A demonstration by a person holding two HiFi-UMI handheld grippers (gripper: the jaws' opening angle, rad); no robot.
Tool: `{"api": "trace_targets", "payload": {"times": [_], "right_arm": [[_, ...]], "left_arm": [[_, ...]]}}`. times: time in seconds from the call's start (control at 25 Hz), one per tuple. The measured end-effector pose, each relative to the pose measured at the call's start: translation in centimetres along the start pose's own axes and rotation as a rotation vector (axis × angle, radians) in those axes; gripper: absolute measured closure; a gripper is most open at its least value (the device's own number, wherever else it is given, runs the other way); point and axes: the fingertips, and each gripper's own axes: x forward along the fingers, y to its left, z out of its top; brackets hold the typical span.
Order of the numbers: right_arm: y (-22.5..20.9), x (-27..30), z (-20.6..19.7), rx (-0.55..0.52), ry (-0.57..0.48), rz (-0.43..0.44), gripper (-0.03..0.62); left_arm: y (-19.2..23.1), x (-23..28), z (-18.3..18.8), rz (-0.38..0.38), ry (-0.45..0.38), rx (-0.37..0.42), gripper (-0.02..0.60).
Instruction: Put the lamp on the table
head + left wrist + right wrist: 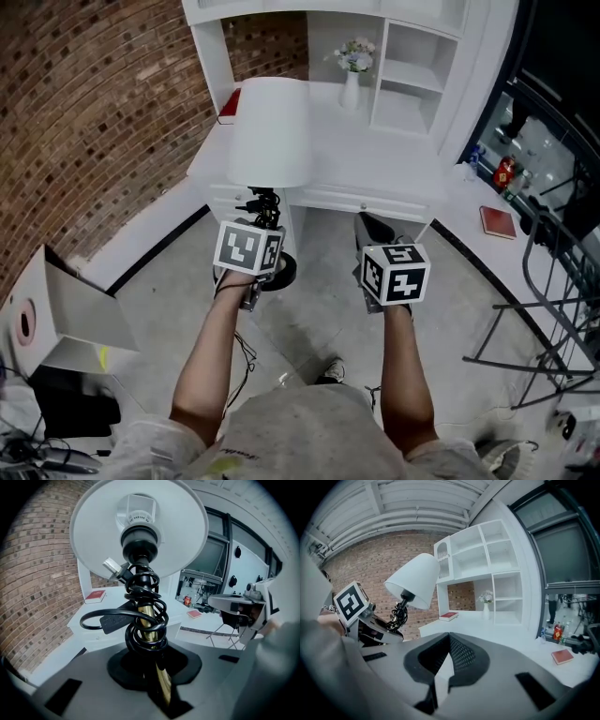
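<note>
Plainly, the left gripper [262, 214] has its fingers clamped on the lamp [272, 131], pinching the thin brass stem [161, 679] low down, just above the round black base [281, 272]. The base hangs behind and below the fingertips, over the grey floor [319, 319].

Above the fingers, a black cord [145, 620] is wound round the stem in tight loops. One loop sticks out to the side and carries a black plug [110, 620], and a small pale connector [112, 567] juts out just under the black socket [140, 538].

The wide white shade [178, 536] sits on top, well past the fingertips. In the left gripper view its open underside and the bulb holder show. In the right gripper view the lamp tilts, with the shade leaning towards the table [375, 159]. In the head view the shade covers part of the table's front edge, but the lamp is in the air and not on the tabletop.

The right gripper [373, 230] is beside the left one and apart from the lamp. Its fingers meet at the tips with nothing between them.

Beyond both sets of fingertips, the white table carries a vase of flowers [352, 89] and a red book [228, 105].
</note>
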Motion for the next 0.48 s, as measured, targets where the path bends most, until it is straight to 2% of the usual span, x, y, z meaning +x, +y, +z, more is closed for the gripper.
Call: {"api": "trace_targets", "payload": {"times": [0.48], "right_arm": [[-5.7, 1.7, 0.9, -0.010, 0.012, 0.047, 0.591]], "left_arm": [[-2.8, 4.0, 3.3, 0.021, 0.005, -0.024, 0.518]]}}
